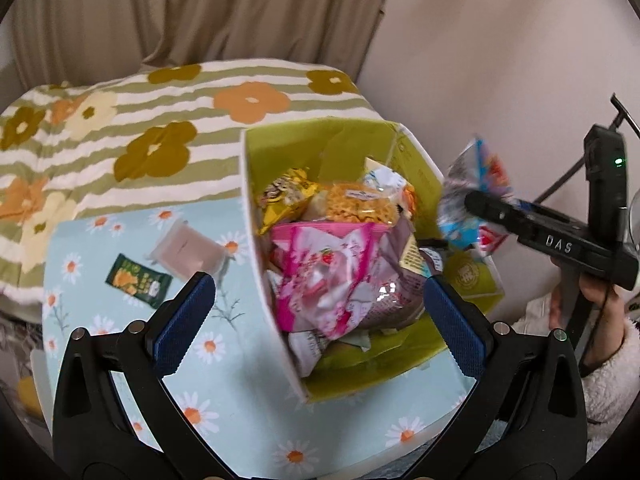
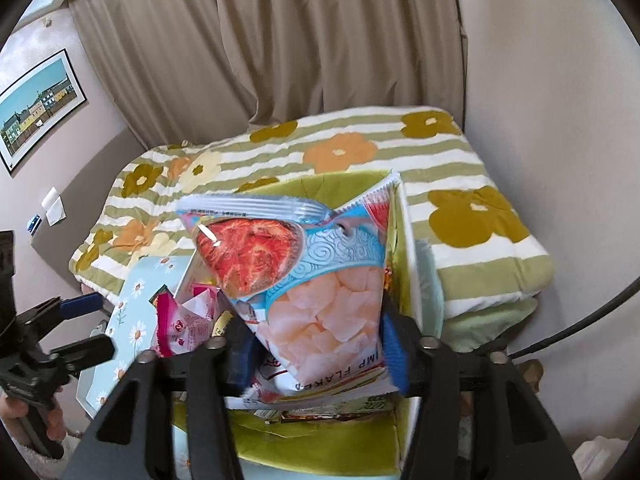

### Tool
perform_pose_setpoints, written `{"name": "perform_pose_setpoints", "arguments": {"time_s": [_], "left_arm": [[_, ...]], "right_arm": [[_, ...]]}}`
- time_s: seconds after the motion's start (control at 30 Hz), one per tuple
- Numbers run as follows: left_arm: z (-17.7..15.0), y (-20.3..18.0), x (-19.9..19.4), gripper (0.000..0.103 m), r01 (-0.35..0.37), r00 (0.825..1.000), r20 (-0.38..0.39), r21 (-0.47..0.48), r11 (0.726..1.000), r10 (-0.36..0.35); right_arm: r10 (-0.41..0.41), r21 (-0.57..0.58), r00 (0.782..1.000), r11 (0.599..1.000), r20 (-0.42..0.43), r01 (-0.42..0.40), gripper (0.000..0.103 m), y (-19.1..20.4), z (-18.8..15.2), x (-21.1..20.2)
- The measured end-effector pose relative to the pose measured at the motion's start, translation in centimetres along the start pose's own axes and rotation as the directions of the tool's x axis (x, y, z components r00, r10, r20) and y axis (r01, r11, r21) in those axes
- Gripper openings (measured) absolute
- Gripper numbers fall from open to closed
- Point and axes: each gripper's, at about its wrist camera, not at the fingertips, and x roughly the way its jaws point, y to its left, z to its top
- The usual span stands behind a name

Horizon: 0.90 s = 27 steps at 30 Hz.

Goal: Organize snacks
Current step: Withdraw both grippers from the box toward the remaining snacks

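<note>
A green-lined cardboard box (image 1: 280, 148) stands on the daisy-print table (image 1: 240, 400), filled with several snack bags, a pink strawberry bag (image 1: 332, 276) on top. My left gripper (image 1: 316, 320) is open and empty, its fingers straddling the box's near left wall. My right gripper (image 2: 316, 356) is shut on a blue shrimp flakes bag (image 2: 304, 272) and holds it over the box's right side; the bag also shows in the left wrist view (image 1: 472, 200). A dark green snack packet (image 1: 138, 280) and a brownish wrapped snack (image 1: 188, 252) lie on the table left of the box.
A bed with a striped flower quilt (image 1: 160, 120) lies behind the table. Beige curtains (image 2: 280, 40) hang at the back, a plain wall at the right. The table's front edge (image 1: 400, 444) is close below the box.
</note>
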Motion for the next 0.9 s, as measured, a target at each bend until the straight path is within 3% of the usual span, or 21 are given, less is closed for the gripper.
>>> {"name": "perform_pose_setpoints", "arguments": {"time_s": [0.03, 0.07, 0.57, 0.9], "left_arm": [[-0.1, 0.3, -0.3, 0.103, -0.005, 1.000, 0.007, -0.011, 1.000, 0.005], [-0.3, 0.6, -0.6, 0.103, -0.008, 1.000, 0.014, -0.024, 1.000, 0.009], [-3.7, 4.2, -4.9, 0.103, -0.148, 0.986, 0.066, -0.107, 0.983, 0.156], [-4.5, 9.1, -6.6, 0.103, -0.188, 0.978, 0.069, -0.099, 0.977, 0.195]], "right_arm": [[-0.008, -0.003, 1.000, 1.000, 0.007, 0.008, 0.094, 0.0, -0.1, 0.1], [-0.009, -0.004, 1.000, 1.000, 0.018, 0.009, 0.099, 0.0, -0.2, 0.0], [0.113, -0.077, 0.991, 0.991, 0.067, -0.108, 0.100, 3.2, -1.4, -2.9], [0.173, -0.160, 0.977, 0.975, 0.124, -0.152, 0.100, 10.0, -0.8, -3.9]]}}
